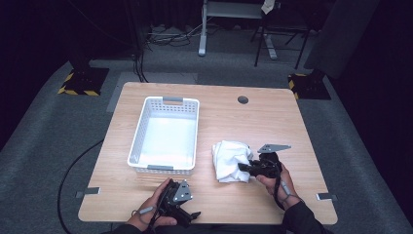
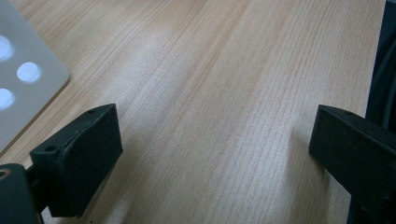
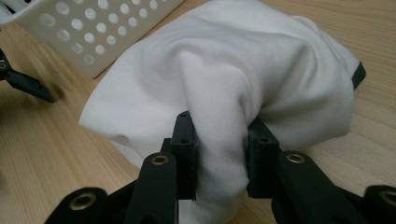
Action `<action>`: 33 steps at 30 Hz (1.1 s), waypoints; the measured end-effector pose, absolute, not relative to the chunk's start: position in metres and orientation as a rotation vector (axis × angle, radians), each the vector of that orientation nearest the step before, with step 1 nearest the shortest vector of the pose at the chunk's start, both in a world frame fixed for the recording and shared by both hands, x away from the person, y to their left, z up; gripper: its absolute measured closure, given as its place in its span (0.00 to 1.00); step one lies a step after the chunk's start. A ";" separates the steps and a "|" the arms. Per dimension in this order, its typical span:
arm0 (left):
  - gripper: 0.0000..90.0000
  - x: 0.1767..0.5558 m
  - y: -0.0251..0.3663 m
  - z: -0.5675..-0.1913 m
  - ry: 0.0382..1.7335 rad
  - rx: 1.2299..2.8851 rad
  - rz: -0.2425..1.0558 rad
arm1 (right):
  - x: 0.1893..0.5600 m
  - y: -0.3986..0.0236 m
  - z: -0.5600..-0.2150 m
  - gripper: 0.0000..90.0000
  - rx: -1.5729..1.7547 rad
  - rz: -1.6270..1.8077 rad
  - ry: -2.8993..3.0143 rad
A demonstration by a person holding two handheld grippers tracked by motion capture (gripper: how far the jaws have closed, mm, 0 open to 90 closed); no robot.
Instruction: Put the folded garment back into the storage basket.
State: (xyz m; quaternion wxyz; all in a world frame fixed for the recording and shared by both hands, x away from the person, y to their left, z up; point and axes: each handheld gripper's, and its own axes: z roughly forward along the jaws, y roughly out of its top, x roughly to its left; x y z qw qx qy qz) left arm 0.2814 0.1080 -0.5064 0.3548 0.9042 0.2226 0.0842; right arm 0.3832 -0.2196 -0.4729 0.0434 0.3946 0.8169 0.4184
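Fingers of the right gripper (image 3: 219, 154) clamped on a fold of the white cloth (image 1: 231, 161) — bunched on the desk (image 1: 272, 122), just right of the perforated white basket (image 1: 165, 134). Left gripper (image 1: 187, 214) fingers apart, idle near the desk's front edge — farther from cloth than right. Basket lying leftward of the gripped cloth.

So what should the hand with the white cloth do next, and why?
Probably lift the white cloth a little off the table. The right gripper already pinches a fold of it between its jaws, and the cloth lies crumpled beside the white basket, so raising it first looks the likely way to carry it over the rim.
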 end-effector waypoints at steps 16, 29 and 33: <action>0.03 0.281 0.108 -0.506 0.575 2.337 0.218 | 0.383 -0.223 -0.461 0.79 1.208 1.332 2.460; 0.03 0.281 0.108 -0.506 0.576 2.336 0.218 | 0.385 -0.224 -0.454 0.79 1.215 1.366 2.438; 0.03 0.281 0.108 -0.506 0.576 2.336 0.218 | 0.386 -0.225 -0.450 0.79 1.207 1.367 2.431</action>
